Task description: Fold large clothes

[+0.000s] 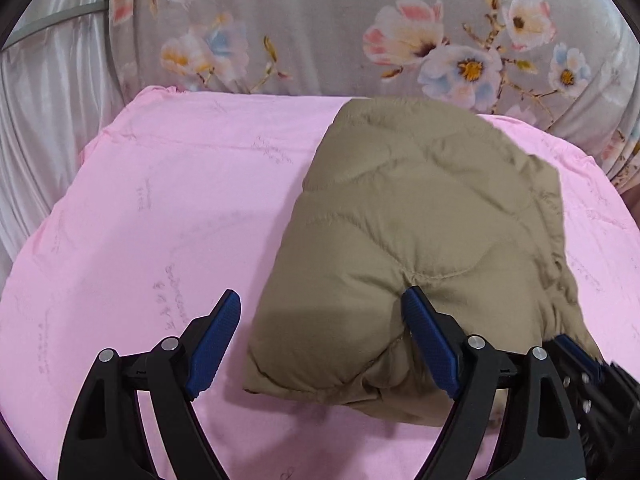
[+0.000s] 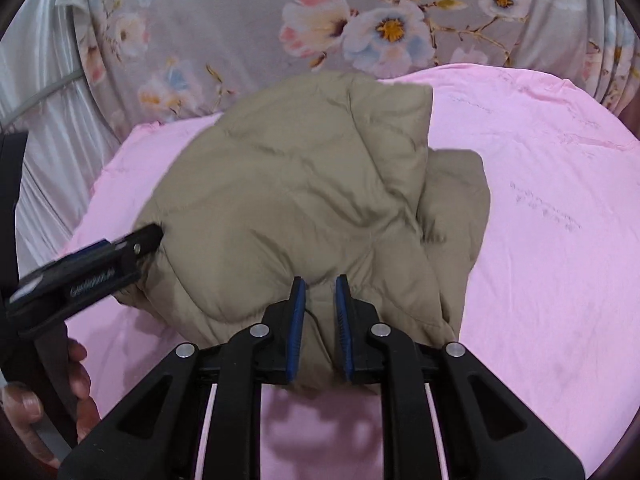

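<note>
A tan quilted jacket point(image 1: 420, 232) lies folded into a bundle on the pink sheet point(image 1: 160, 200). My left gripper point(image 1: 322, 300) is open, its jaws wide apart over the bundle's near left corner; its right finger presses into the fabric. In the right wrist view the jacket point(image 2: 304, 192) fills the middle. My right gripper point(image 2: 320, 284) is shut on the jacket's near edge, with a fold of fabric pinched between the blue pads point(image 2: 297, 320). The left gripper point(image 2: 100, 264) shows at the left of that view, touching the jacket's left edge.
The pink sheet point(image 2: 540, 240) covers the surface. A grey floral cloth point(image 1: 340, 32) hangs behind it, with pale curtains point(image 1: 48, 100) at the far left. A hand point(image 2: 76, 384) holds the left gripper's handle.
</note>
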Demonstrator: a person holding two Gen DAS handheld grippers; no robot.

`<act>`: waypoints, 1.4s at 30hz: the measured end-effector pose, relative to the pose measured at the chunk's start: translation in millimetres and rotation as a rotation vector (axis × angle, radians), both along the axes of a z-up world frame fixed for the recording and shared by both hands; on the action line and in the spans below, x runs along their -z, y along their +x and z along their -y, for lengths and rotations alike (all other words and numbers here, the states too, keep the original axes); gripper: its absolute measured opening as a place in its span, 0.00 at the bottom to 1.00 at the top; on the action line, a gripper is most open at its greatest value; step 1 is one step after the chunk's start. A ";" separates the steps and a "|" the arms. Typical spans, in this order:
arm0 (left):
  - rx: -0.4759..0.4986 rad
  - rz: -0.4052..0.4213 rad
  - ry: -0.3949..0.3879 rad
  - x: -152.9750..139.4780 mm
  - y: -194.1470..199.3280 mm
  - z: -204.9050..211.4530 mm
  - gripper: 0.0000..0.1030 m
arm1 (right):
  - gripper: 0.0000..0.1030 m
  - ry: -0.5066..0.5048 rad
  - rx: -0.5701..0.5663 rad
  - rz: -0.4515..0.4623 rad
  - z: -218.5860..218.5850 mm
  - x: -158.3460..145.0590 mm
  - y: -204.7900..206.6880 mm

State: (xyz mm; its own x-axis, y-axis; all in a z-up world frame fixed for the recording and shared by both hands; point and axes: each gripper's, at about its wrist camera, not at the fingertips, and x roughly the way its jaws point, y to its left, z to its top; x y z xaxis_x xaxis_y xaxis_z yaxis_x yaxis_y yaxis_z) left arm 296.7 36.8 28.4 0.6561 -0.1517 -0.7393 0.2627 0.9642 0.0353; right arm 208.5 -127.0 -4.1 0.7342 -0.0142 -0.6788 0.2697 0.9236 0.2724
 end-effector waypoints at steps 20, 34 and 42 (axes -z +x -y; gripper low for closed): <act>-0.040 -0.047 -0.048 19.8 -3.4 1.0 0.84 | 0.08 -0.044 0.038 -0.164 16.7 39.7 25.9; -0.074 -0.051 -0.014 16.7 -19.8 0.5 0.85 | 0.13 -0.181 0.059 -0.110 10.6 8.1 22.4; -0.076 -0.035 0.038 9.4 -40.8 1.3 0.84 | 0.41 -0.203 0.072 -0.041 3.9 -23.4 -16.4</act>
State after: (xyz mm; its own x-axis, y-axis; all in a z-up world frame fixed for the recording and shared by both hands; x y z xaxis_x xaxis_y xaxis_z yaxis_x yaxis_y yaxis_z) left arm 255.9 35.6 19.0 0.6383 -0.0737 -0.7662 0.1903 0.9796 0.0643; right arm 192.1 -131.0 19.3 0.6982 -0.2053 -0.6859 0.3442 0.9363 0.0701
